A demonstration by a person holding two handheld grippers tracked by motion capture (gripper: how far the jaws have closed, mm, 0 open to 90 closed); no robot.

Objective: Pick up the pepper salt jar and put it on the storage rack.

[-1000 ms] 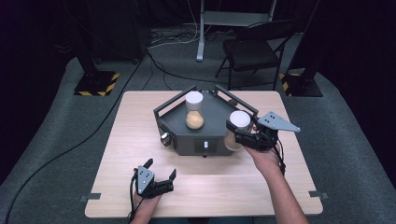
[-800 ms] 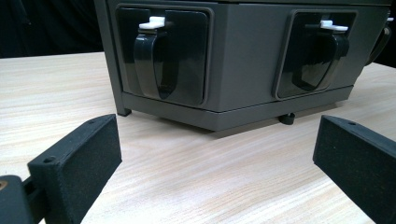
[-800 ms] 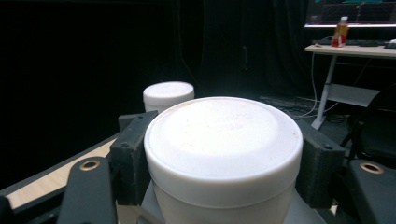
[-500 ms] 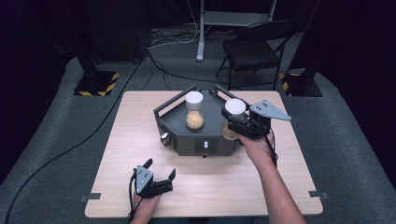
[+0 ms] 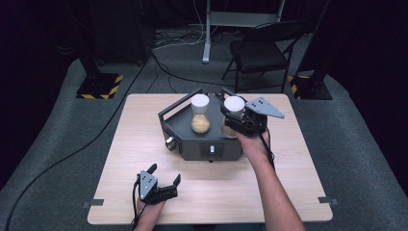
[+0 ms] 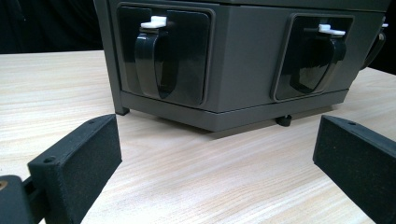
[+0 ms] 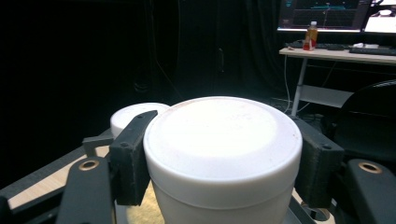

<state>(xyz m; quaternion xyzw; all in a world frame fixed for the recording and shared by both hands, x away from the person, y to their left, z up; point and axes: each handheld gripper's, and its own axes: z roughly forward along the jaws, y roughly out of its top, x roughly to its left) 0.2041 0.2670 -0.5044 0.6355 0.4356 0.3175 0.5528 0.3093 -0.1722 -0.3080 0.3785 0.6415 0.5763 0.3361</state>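
A: Logging the right hand-held gripper [image 5: 234,114] first. Its two black jaws press on opposite sides of the white lid [image 7: 223,135] of a jar [image 5: 233,116]; in the right gripper view the pads touch the lid wall left and right. Grip is closed on that lid.

B: Position of the jar?

A: High view: at the right rear corner of the dark grey machine [image 5: 202,139], over its top tray. The lower part, with tan contents, shows below the jaws. Whether its base rests on the tray or hangs just above it, I cannot tell.

B: Second jar?

A: One more jar with a white lid [image 5: 200,113] stands upright on the tray, just left of the held one, tan powder in its lower half. In the right gripper view its lid [image 7: 135,116] shows behind the left jaw. The two jars are close; contact cannot be judged.

B: Left side?

A: Left hand-held gripper [image 5: 164,185] sits low at the near edge of the desk [image 5: 288,192], well apart from the machine, jaws spread wide with nothing between them. Left gripper view: bare wood grain between the two pads, and beyond them the machine's front, with two recessed black levers [image 6: 156,65], each white-tipped.

B: Surroundings?

A: Grey carpet around the desk, a black folding chair [image 5: 262,53] behind it, cables on the floor.
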